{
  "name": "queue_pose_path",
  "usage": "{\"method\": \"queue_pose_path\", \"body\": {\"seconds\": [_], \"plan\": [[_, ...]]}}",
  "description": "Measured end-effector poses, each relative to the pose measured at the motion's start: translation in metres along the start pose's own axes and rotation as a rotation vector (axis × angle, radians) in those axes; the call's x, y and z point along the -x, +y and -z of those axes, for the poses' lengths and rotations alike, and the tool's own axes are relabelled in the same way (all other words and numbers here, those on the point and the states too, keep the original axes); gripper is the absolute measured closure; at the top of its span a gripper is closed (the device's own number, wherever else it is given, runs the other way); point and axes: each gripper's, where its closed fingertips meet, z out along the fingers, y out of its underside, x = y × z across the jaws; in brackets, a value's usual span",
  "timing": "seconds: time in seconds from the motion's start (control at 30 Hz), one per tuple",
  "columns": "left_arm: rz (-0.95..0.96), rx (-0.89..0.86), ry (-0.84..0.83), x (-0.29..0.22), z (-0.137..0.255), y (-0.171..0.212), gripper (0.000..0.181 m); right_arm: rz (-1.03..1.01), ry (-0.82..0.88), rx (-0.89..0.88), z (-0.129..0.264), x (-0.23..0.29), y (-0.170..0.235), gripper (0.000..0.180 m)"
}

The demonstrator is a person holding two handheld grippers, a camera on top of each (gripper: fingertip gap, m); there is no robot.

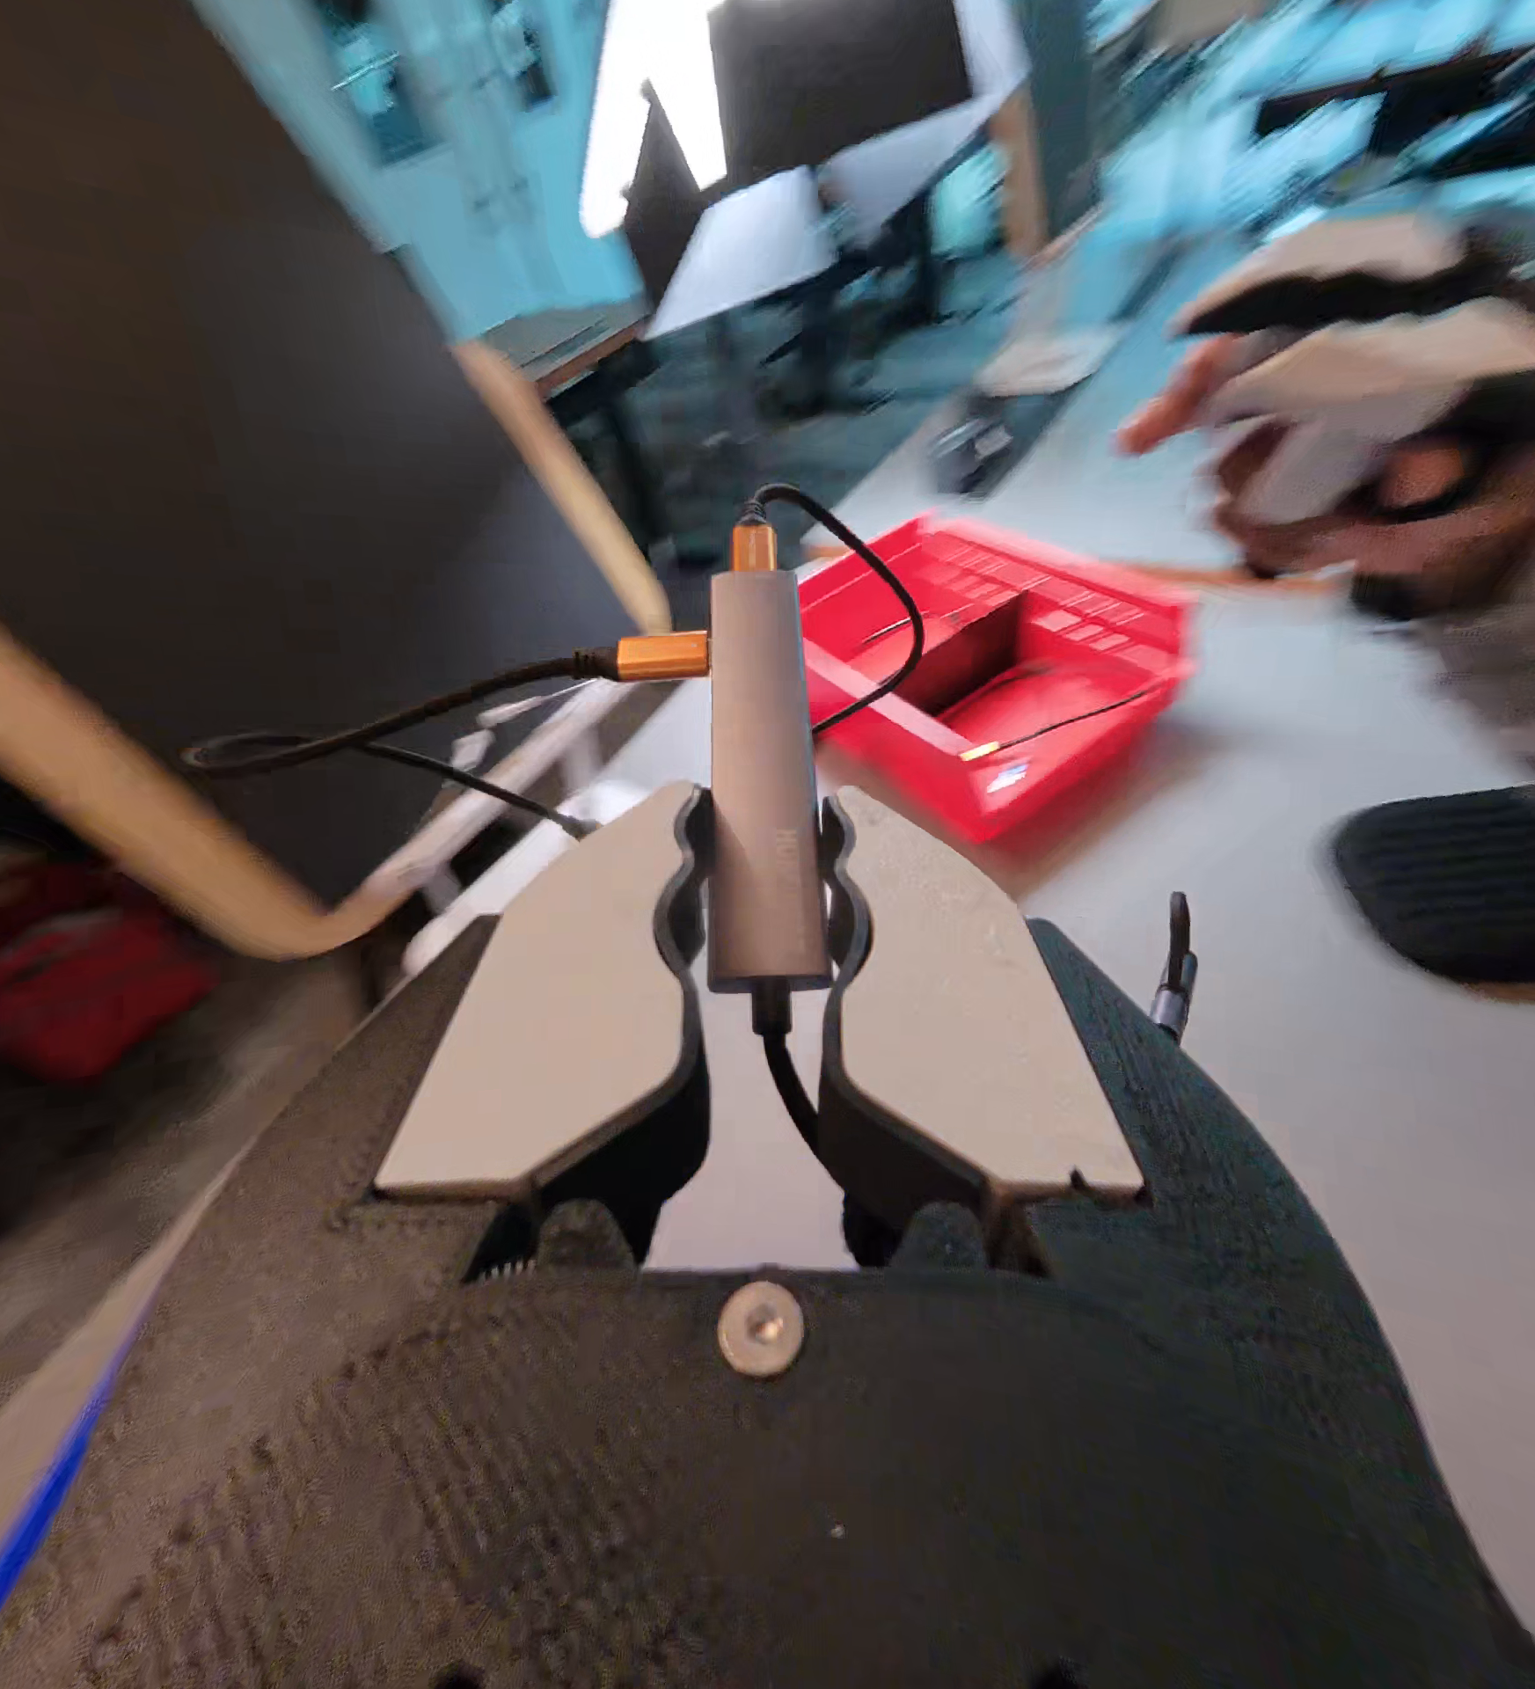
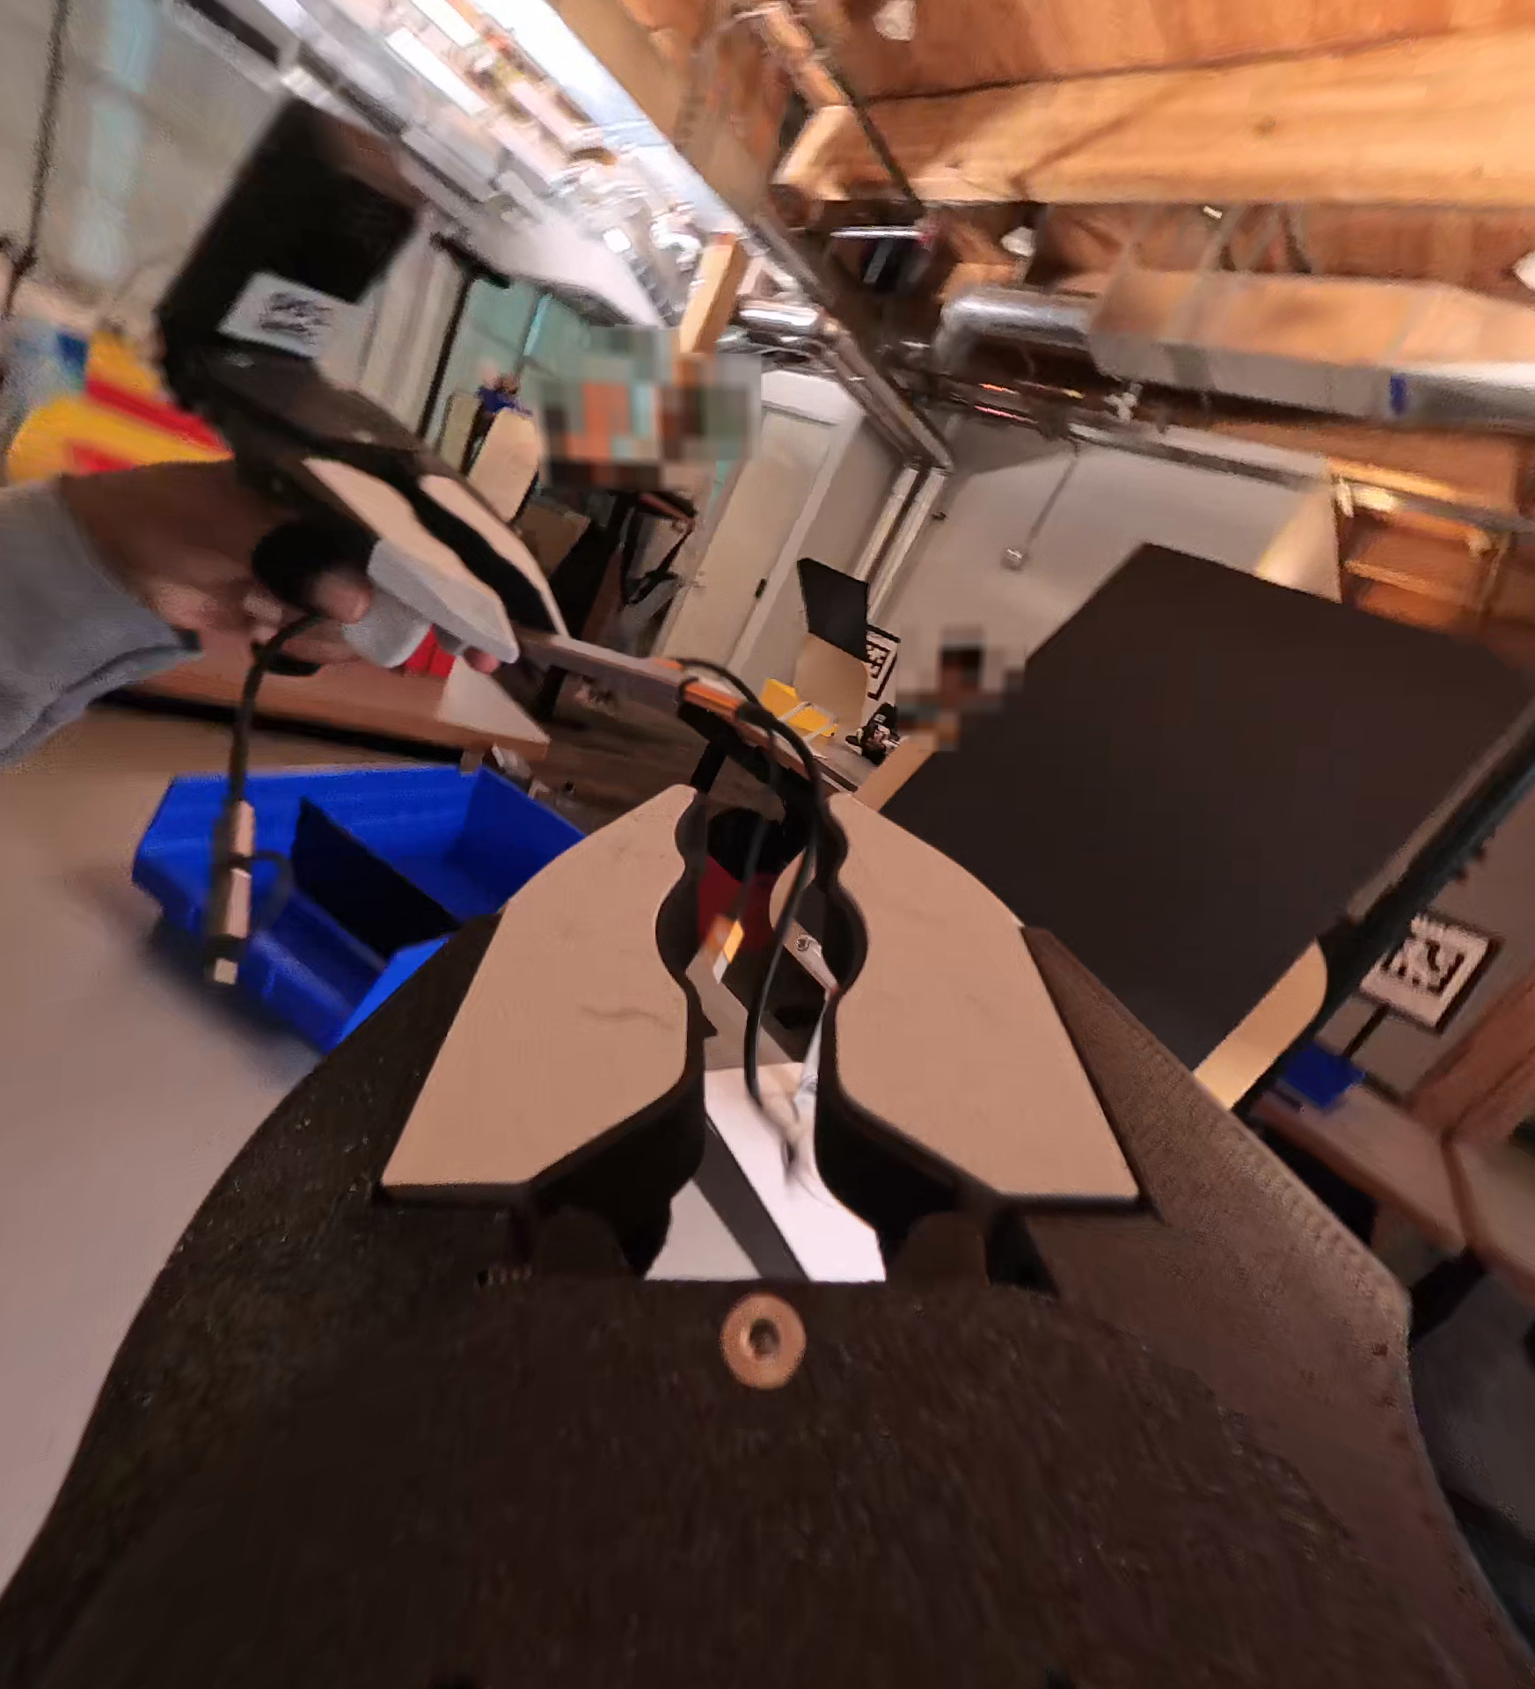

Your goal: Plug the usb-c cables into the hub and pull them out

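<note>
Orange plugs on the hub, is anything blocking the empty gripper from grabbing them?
Nothing solid. Between the right gripper and the orange plugs on the hub there is open air; only their thin black cable droops in front of its open jaws and might snag.

My left claw (image 1: 763, 877) has the hub (image 1: 759, 777) between its fingers, reaching out ahead. One plug (image 1: 661, 656) sits in the hub's left side, another (image 1: 752, 547) in its far end. A bin (image 1: 1001, 676) lies on the table (image 1: 1293, 1051) ahead-right; my right claw (image 1: 1348, 402) hangs beyond it.
</note>
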Motion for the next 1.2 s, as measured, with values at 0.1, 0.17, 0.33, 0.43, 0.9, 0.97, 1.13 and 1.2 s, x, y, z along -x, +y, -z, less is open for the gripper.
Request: {"method": "queue_pose_path", "body": {"seconds": [0.1,0.17,0.33,0.43,0.9,0.97,1.13,1.2], "plan": [[0.11,-0.11,0.263,-0.039,-0.023,0.006,0.158,0.227,-0.093,0.023,0.006,0.017,0.009,0.157],[0.158,-0.13,0.399,-0.059,-0.037,0.015,0.158,0.363,-0.106,0.103,0.008,0.022,0.03,0.153],[0.17,-0.036,0.554,-0.092,-0.066,0.044,0.158,0.513,-0.194,0.305,0.002,0.038,0.082,0.149],[0.176,0.011,0.541,-0.096,-0.072,0.055,0.158,0.595,-0.22,0.386,-0.003,0.047,0.105,0.162],[0.292,-0.472,0.452,-0.05,-0.001,-0.013,0.15,0.023,-0.423,0.117,0.005,0.057,0.087,0.172],[0.311,-0.558,0.437,-0.039,0.012,-0.02,0.15,-0.076,-0.451,0.06,0.007,0.056,0.081,0.172],[0.326,-0.591,0.37,-0.017,0.018,-0.012,0.151,-0.273,-0.493,-0.097,0.017,0.044,0.061,0.172],[0.302,-0.539,0.362,-0.018,0.009,-0.003,0.152,-0.363,-0.494,-0.191,0.022,0.035,0.046,0.172]]}}
